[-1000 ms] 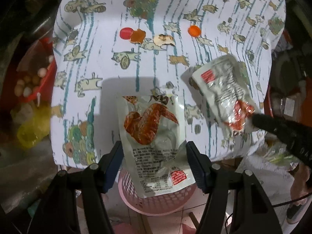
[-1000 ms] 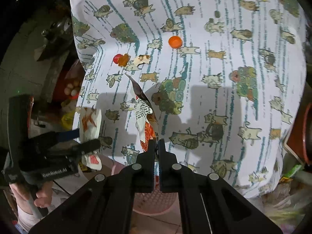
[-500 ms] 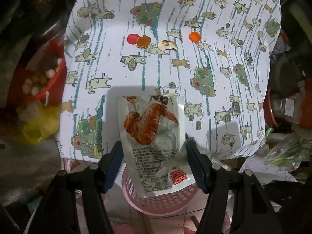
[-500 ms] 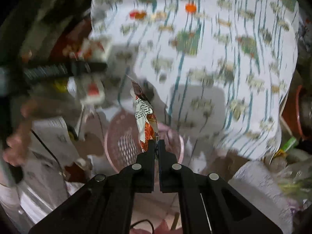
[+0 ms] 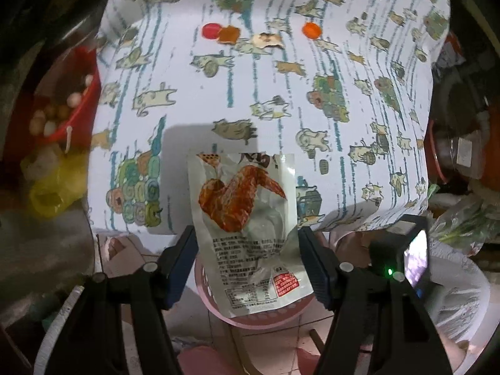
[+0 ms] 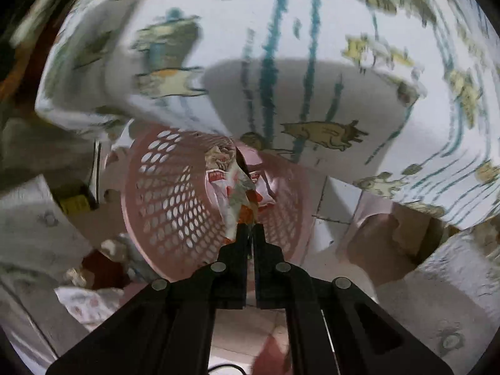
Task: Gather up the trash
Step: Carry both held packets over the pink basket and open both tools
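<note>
The left gripper (image 5: 248, 262) pinches a chicken-wing wrapper (image 5: 247, 231) flat between its widely spread fingers, held above the pink basket (image 5: 265, 315). The right gripper (image 6: 249, 234), fingers nearly together, clamps a crumpled wrapper (image 6: 239, 200) over the basket's perforated wall (image 6: 175, 200), where one more wrapper lies inside. Farther off, four small scraps (image 5: 265, 39) sit on the cat-print tablecloth (image 5: 187, 72).

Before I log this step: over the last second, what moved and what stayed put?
The right gripper, jaws still shut on its crumpled wrapper, swung off the tablecloth and down to the mouth of the pink basket. Nothing was let go. The left gripper still holds the chicken wing packet above the basket, and the scraps remain on the cloth.
</note>
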The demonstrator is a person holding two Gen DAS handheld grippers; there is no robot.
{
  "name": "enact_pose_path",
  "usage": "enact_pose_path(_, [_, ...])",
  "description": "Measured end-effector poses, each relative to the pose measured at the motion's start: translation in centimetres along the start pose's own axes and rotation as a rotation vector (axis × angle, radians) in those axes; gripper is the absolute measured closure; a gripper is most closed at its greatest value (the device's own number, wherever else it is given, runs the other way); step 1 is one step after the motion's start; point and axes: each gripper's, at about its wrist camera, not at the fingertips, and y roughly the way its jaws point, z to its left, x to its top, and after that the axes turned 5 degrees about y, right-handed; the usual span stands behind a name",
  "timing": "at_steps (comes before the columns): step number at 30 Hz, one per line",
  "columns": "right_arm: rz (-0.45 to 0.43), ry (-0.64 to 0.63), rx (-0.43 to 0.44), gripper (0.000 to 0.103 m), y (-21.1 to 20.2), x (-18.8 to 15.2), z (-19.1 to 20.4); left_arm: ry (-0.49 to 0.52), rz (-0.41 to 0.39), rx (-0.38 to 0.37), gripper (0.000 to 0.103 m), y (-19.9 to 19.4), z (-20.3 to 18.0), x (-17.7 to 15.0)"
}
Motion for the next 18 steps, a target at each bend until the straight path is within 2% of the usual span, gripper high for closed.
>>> enact_pose_path(3, [0.04, 0.097, 0.11, 0.099, 1.4, 0.4, -1.0, -0.004, -0.006, 0.002, 0.04, -0.2, 0.3, -0.2])
enact_pose_path(4, [0.048, 0.132, 0.139, 0.096, 1.7, 0.4, -1.4, -0.003, -0.006, 0.003, 0.04, -0.2, 0.3, -0.3])
enact_pose_path(7, [0.064, 0.202, 0.197, 0.067, 1.8, 0.2, -2.2, 0.004, 0.007, 0.002, 0.04, 0.1, 0.2, -0.7])
enact_pose_path(13, [-0.018, 0.189, 0.204, 0.066, -1.4, 0.2, -2.4, 0.054, 0.079, -0.012, 0.04, 2.1, -0.9, -2.3])
enact_pose_path(16, [-0.101, 0.198, 0.211, 0.066, -4.2, 0.2, -2.6, 0.102, 0.143, 0.002, 0.04, 4.2, -1.9, -3.9])
enact_pose_path(18, [-0.177, 0.15, 0.199, 0.069, -6.3, 0.0, -2.3, 0.122, 0.174, 0.016, 0.04, 5.6, -2.4, -4.8])
